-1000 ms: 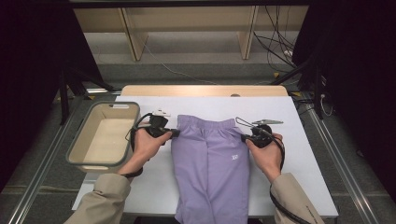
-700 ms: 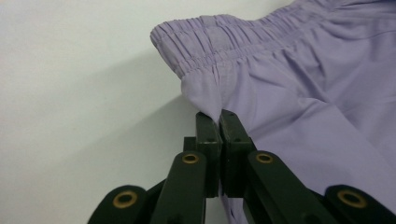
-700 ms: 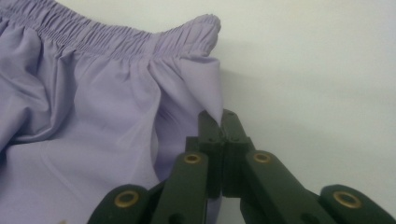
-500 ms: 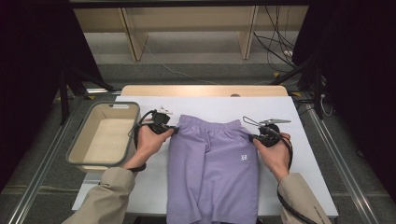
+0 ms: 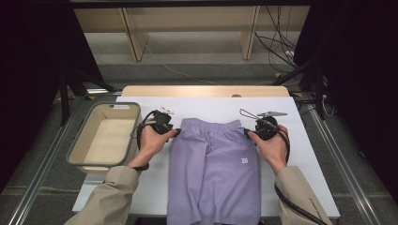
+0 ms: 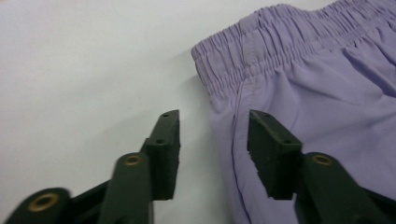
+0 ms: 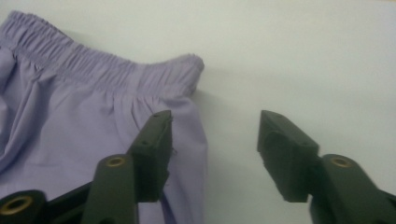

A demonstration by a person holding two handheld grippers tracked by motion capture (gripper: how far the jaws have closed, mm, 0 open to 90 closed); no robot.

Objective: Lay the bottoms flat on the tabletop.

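Both tongs stand spread, gripping nothing. My left gripper (image 5: 176, 132) sits at the left end of the shorts' (image 5: 213, 173) waistband (image 6: 261, 44); its jaws have just been opening, and the shorts' left side edge lies loose in the gap between them, pads clear of the cloth. My right gripper (image 5: 247, 132) sits at the right end of the waistband; its jaws have also just been opening, one over the cloth edge, the other over bare table (image 5: 300, 154). Purple shorts lie flat at mid-table, waistband at the far side, legs running toward the near edge. Beige bin (image 5: 77, 152) stands at the table's left, apart from the shorts.
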